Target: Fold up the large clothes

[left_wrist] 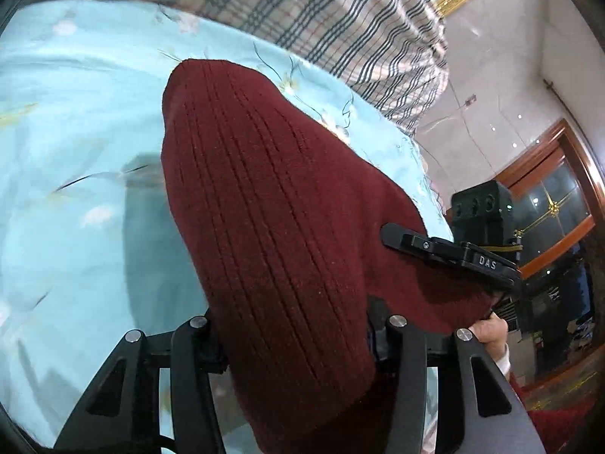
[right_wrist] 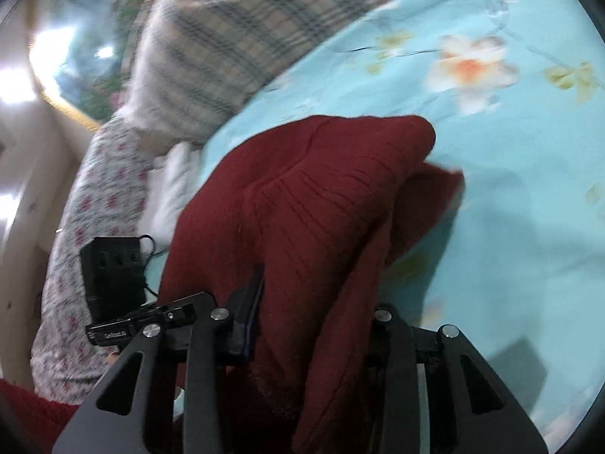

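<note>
A dark red ribbed knit sweater [left_wrist: 272,204] is held up above a light blue floral bedsheet [left_wrist: 75,151]. My left gripper [left_wrist: 298,340] is shut on the sweater's near edge; the cloth drapes over and hides its fingertips. The right gripper [left_wrist: 446,253] shows at the sweater's right edge in the left wrist view. In the right wrist view the sweater [right_wrist: 314,204] hangs bunched from my right gripper [right_wrist: 310,336], which is shut on it. The left gripper [right_wrist: 124,325] shows at the sweater's left edge there.
A plaid quilt [left_wrist: 340,11] lies at the far side of the bed, also in the right wrist view [right_wrist: 227,38]. A flowered cover [right_wrist: 94,208] lies by the bed's left edge. A wooden glass-front cabinet [left_wrist: 556,204] stands beyond the bed.
</note>
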{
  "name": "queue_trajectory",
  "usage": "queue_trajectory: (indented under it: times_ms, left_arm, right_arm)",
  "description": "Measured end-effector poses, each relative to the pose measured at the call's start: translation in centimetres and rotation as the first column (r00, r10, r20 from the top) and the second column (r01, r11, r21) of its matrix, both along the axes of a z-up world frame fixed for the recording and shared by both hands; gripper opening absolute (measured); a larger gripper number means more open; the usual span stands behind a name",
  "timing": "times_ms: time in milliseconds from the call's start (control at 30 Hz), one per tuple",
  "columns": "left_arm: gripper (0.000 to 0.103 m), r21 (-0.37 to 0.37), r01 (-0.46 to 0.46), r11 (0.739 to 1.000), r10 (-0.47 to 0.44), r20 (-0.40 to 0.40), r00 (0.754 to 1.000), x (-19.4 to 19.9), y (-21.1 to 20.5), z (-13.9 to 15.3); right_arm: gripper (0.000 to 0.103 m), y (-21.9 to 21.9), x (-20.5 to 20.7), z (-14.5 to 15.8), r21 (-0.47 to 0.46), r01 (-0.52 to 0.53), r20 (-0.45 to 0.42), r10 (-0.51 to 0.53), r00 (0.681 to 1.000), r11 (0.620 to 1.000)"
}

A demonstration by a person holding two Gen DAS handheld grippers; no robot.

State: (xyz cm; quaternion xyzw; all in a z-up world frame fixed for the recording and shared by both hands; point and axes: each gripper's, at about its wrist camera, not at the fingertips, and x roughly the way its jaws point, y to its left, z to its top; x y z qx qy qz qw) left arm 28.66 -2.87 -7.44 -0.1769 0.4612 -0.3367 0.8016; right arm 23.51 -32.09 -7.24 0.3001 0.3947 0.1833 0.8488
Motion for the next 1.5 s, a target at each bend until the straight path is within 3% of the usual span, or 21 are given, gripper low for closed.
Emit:
queue_trajectory:
  times_ms: [167, 300, 367, 433, 667, 867, 1000, 1133, 1200, 1233, 1267, 1433, 1500]
  left_arm:
    - [0.051, 0.031, -0.058, 0.998, 0.058, -0.006, 0.998, -6.4, 7.1, 0.3]
    - [0.055, 0.066, -0.136, 0.988, 0.141, -0.069, 0.988, -9.3, 10.8, -2.6]
    - [0.059, 0.111, -0.172, 0.979, 0.182, -0.096, 0.979, -10.1, 11.7, -4.4]
    - [0.063, 0.071, -0.206, 0.976, 0.212, -0.082, 0.974, -11.1, 12.5, -4.9]
    - [0.066, 0.115, -0.239, 0.964, 0.239, 0.011, 0.971, -13.3, 12.9, -2.2]
    - [0.066, 0.094, -0.287, 0.953, 0.273, 0.142, 0.951, -16.9, 15.8, 1.8]
    - [0.064, 0.079, -0.251, 0.965, 0.233, 0.18, 0.956, -16.7, 14.7, 3.3]
    - [0.064, 0.101, -0.164, 0.981, 0.14, 0.209, 0.968, -17.7, 12.4, 3.7]
    - [0.064, 0.154, -0.151, 0.977, 0.112, 0.237, 0.965, -18.0, 10.9, 3.6]
    - [0.064, 0.174, -0.135, 0.975, 0.09, 0.244, 0.965, -18.4, 10.5, 3.5]
    - [0.064, 0.177, -0.118, 0.977, 0.073, 0.242, 0.968, -18.4, 10.3, 3.1]
    - [0.063, 0.201, -0.032, 0.979, -0.013, 0.22, 0.975, -19.2, 9.6, 1.2]
    - [0.063, 0.217, -0.005, 0.976, -0.043, 0.217, 0.975, -19.4, 9.4, 0.5]
  right_arm:
    - [0.037, 6.9, -1.6, -0.9, 0.034, -0.118, 0.027, 0.117, 0.993, 0.992]
    - [0.037, 10.8, -1.4, -3.9, 0.054, -0.166, -0.041, 0.168, 0.985, 0.985]
    - [0.043, 12.1, -1.5, -5.1, -0.003, -0.156, -0.08, 0.156, 0.985, 0.988]
    - [0.05, 12.0, -1.9, -5.3, 0.003, -0.143, -0.076, 0.143, 0.987, 0.99]
    - [0.06, 9.4, -4.1, -3.8, -0.043, -0.056, -0.097, 0.052, 0.994, 0.997]
    - [0.061, 7.8, -6.0, 0.1, -0.114, 0.037, -0.006, -0.038, 0.999, 0.993]
    - [0.06, 9.1, -4.7, 1.2, -0.133, -0.005, 0.012, 0.007, 1.0, 0.991]
    - [0.06, 10.6, -3.0, -0.5, -0.183, -0.02, -0.067, 0.008, 0.998, 0.983]
    - [0.051, 11.0, -2.4, -1.0, -0.176, -0.028, -0.07, 0.016, 0.997, 0.984]
    - [0.025, 11.2, -2.3, -1.0, -0.172, -0.033, -0.068, 0.022, 0.997, 0.985]
    - [0.011, 11.4, -2.1, -0.8, -0.166, -0.037, -0.061, 0.027, 0.998, 0.985]
    - [0.009, 12.6, -3.6, 3.8, -0.097, -0.086, 0.126, 0.098, 0.987, 0.992]
    - [0.008, 12.8, -4.6, 4.9, -0.112, -0.101, 0.177, 0.12, 0.977, 0.989]
